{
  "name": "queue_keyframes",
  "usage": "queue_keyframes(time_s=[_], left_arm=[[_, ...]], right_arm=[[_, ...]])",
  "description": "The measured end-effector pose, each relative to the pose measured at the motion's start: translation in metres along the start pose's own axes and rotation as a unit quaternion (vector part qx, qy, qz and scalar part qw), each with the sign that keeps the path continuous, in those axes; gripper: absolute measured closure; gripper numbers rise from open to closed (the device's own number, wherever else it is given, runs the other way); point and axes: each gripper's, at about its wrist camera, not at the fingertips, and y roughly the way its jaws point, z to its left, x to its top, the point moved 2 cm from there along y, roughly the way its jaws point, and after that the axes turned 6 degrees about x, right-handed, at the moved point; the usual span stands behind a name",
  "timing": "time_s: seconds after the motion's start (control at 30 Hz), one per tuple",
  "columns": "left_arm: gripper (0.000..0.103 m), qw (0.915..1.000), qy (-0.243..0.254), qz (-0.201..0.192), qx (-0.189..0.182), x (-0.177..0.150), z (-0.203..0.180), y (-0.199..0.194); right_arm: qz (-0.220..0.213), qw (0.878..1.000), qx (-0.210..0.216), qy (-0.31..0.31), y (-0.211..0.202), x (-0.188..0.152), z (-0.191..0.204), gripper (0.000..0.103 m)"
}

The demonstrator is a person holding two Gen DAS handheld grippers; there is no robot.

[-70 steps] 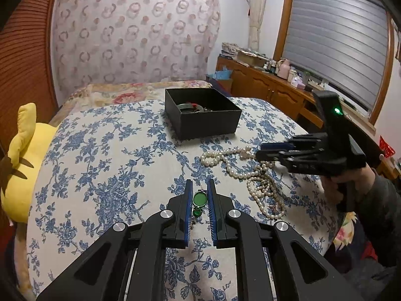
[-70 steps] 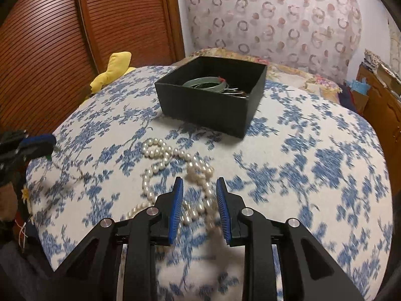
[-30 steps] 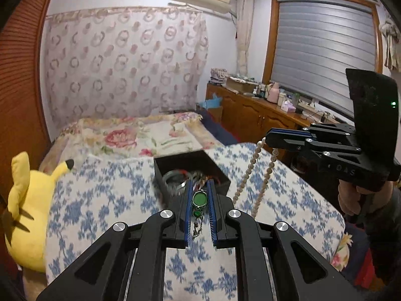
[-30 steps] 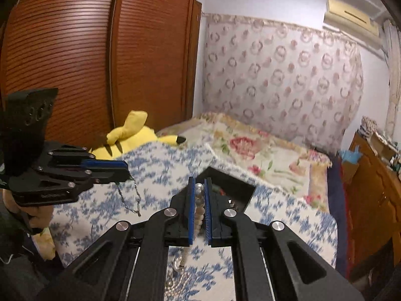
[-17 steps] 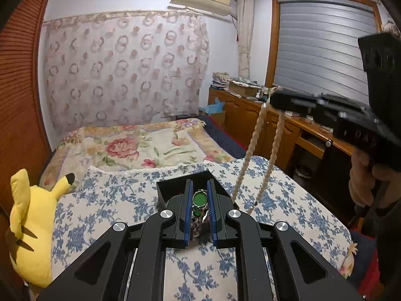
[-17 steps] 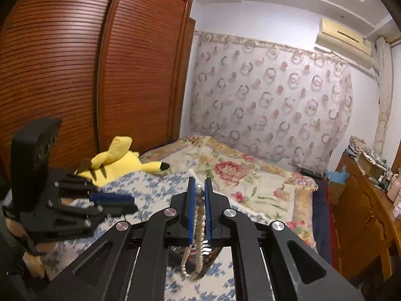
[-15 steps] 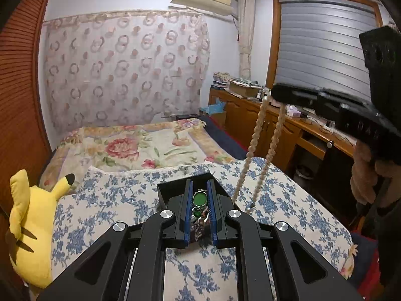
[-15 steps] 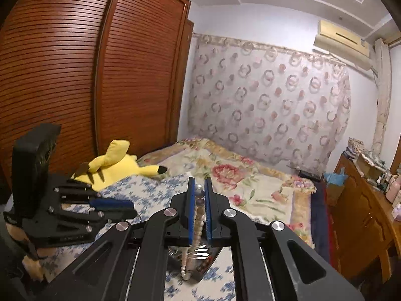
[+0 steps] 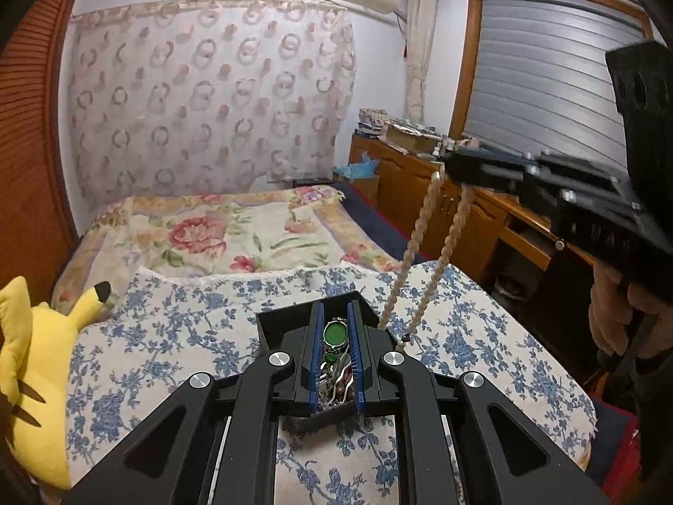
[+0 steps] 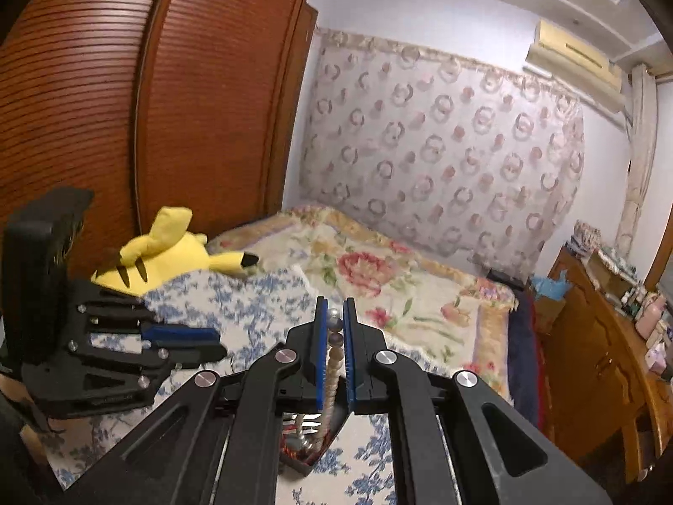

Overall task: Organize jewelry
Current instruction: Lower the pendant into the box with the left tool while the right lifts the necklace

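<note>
Above the black box (image 9: 286,324) on the bed (image 9: 168,336), the left gripper (image 9: 335,338) pinches a green pendant (image 9: 335,333) in narrow jaws; beside it, the right gripper (image 10: 334,328) clamps a dangling pearl necklace (image 9: 414,235).

wrist cams, angled down over bed (image 9: 168,362), both see box (image 9: 286,320)

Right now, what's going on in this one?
A person is tidying jewelry over a bed, a handheld gripper in each hand. The left gripper is shut on a green-stone pendant, held above the black box on the blue floral cover. The right gripper is clamped on a pearl necklace, which hangs in two strands beside the box. Neither piece has been dropped in.
</note>
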Motion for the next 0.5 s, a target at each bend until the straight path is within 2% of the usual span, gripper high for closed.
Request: queue_keyframes(time_s=[0.3, 0.5], left_arm=[[0.092, 0.9991, -0.008, 0.041, 0.001, -0.013, 0.003, 0.047], [0.092, 0.9982, -0.005, 0.057, 0.015, -0.025, 0.0, 0.06]], right_arm=[[0.059, 0.998, 0.019, 0.031, 0.039, -0.044, -0.001, 0.094], [0.069, 0.994, 0.045, 0.069, 0.048, -0.061, -0.008, 0.094]])
